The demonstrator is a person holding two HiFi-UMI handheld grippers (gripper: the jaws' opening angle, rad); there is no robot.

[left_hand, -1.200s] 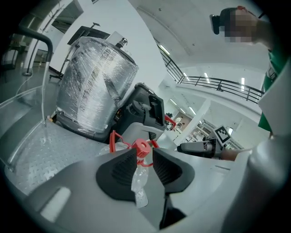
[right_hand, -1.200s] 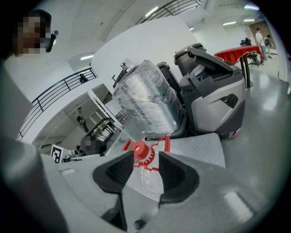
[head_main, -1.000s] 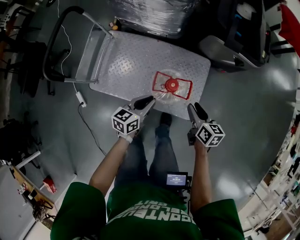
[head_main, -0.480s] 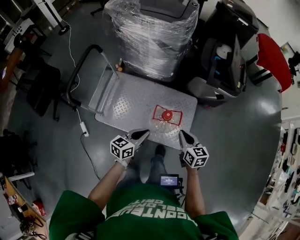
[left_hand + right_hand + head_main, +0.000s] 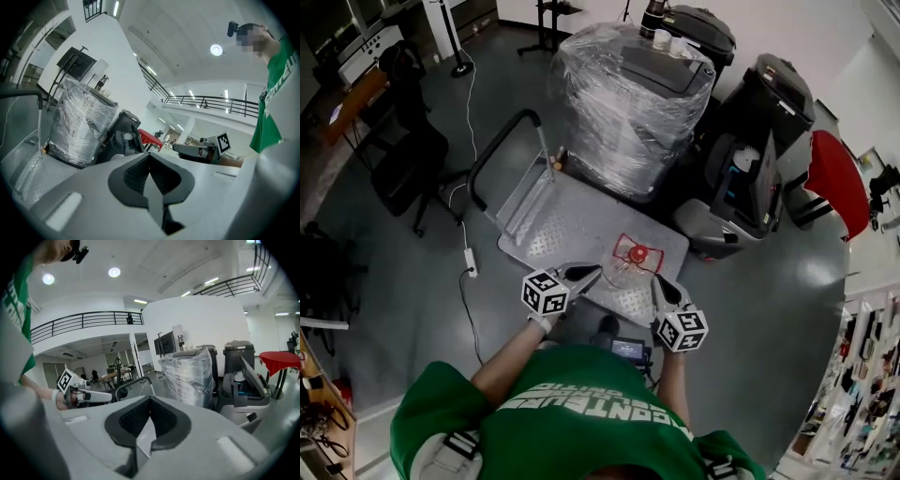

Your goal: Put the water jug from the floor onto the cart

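The clear water jug (image 5: 634,259), with its red cap and red handle, stands on the near right corner of the grey steel cart (image 5: 548,230). Neither gripper touches it. My left gripper (image 5: 593,271) hangs just left of the jug, jaws shut with nothing between them. My right gripper (image 5: 658,283) sits just right of the jug and nearer to me, also shut and empty. The left gripper view shows its closed jaws (image 5: 150,161) pointing across the room at about level. In the right gripper view the jaws (image 5: 149,404) meet too, and the jug is out of sight.
The cart's black push handle (image 5: 492,155) rises at its far left end. A plastic-wrapped machine (image 5: 633,103) stands right behind the cart, with a black bin-like unit (image 5: 759,169) and a red-covered table (image 5: 836,183) to the right. A cable with a power brick (image 5: 470,259) lies on the floor at left.
Both grippers have risen away from the jug as the person straightened up, and more of the room shows. The jug stays on the cart. The right gripper's jaws have closed.
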